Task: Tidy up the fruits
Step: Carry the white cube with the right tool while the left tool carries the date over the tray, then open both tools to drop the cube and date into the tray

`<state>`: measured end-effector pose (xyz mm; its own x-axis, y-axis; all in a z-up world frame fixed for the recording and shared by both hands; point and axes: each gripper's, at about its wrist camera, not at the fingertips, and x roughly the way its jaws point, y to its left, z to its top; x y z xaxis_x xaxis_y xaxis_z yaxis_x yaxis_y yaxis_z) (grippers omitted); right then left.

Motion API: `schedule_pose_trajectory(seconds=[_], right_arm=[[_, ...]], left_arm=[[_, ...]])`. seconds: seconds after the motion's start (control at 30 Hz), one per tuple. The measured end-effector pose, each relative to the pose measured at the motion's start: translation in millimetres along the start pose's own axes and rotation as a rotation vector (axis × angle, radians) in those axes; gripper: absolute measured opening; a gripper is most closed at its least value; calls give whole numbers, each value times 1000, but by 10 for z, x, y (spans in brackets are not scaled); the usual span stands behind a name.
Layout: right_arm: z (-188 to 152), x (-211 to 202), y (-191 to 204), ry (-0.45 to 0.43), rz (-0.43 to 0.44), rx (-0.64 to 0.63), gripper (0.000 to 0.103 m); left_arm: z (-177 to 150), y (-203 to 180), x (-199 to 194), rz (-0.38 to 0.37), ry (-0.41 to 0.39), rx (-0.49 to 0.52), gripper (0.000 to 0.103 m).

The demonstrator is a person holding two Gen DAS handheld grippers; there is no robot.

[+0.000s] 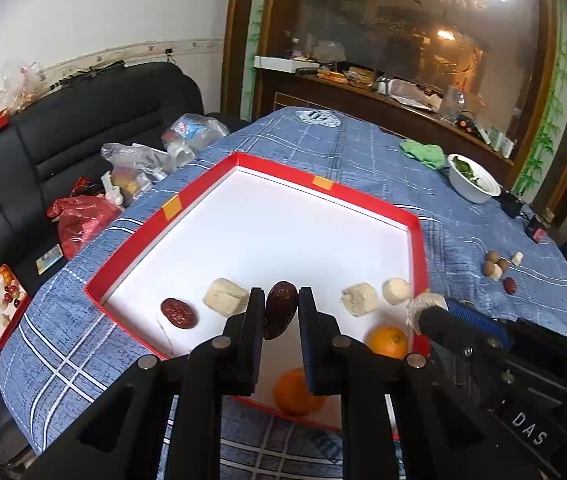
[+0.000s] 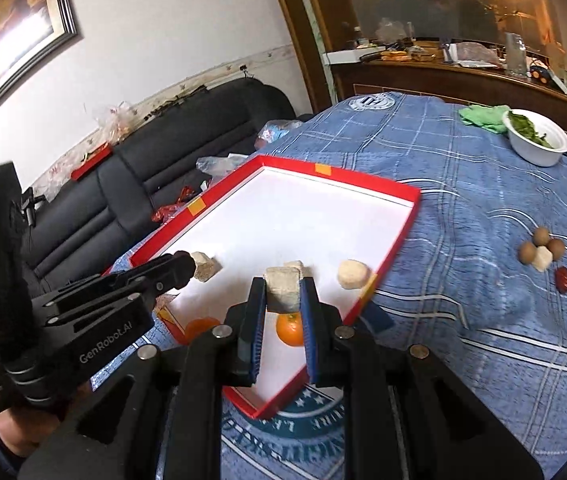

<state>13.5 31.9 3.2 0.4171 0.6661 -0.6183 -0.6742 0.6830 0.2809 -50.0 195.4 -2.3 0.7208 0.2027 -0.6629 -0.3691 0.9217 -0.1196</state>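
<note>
A red-rimmed white tray (image 1: 211,184) lies on the blue checked cloth. My left gripper (image 1: 281,304) is shut on a dark red date (image 1: 280,312) above the tray's near part. My right gripper (image 2: 282,296) is shut on a pale cut chunk (image 2: 282,290) over the tray (image 2: 399,216); it also shows in the left wrist view (image 1: 427,306). In the tray lie another date (image 1: 178,313), several pale chunks (image 1: 225,297) and two oranges (image 1: 387,341). The left gripper also shows in the right wrist view (image 2: 187,266).
Loose on the cloth to the right are brown round fruits (image 2: 541,236), pale chunks (image 2: 542,258) and a date (image 2: 563,279). A white bowl of greens (image 2: 537,142) and a green cloth (image 2: 483,117) stand farther back. A black sofa (image 1: 83,120) with bags is on the left.
</note>
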Motion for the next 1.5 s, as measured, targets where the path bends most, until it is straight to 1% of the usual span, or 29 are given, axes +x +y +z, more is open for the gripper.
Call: schedule_pose_trajectory(seconds=[0.27,0.5,0.6,0.7,1.0,1.2,1.33,1.47,1.5], right_arm=[[-22,167,0,34,-12,-3,19],[34,202,0,32,-17,-8,19],[68,218,-10,27,-15,-3,19],[140,256,-43,20,-19,7,19],[336,481,-116,17,-43,29,19],[337,637,-228,36,-74,55,20],[351,670,-285,39,-84,68,20],[369,693,-303,39,-87,74,20],[368,703,-300,42,-89,74,20]], left_arm=[[51,44,81,28,17,-5,15],[161,113,145,70,9,-4,15],[152,167,200,82,27,-9,15],[132,182,206,81,31,-7,15],[92,55,258,72,56,32,15],[100,9,284,72,64,45,15],[109,-4,303,75,68,45,15],[103,-4,327,80,80,40,16],[102,1,325,81,79,37,19]])
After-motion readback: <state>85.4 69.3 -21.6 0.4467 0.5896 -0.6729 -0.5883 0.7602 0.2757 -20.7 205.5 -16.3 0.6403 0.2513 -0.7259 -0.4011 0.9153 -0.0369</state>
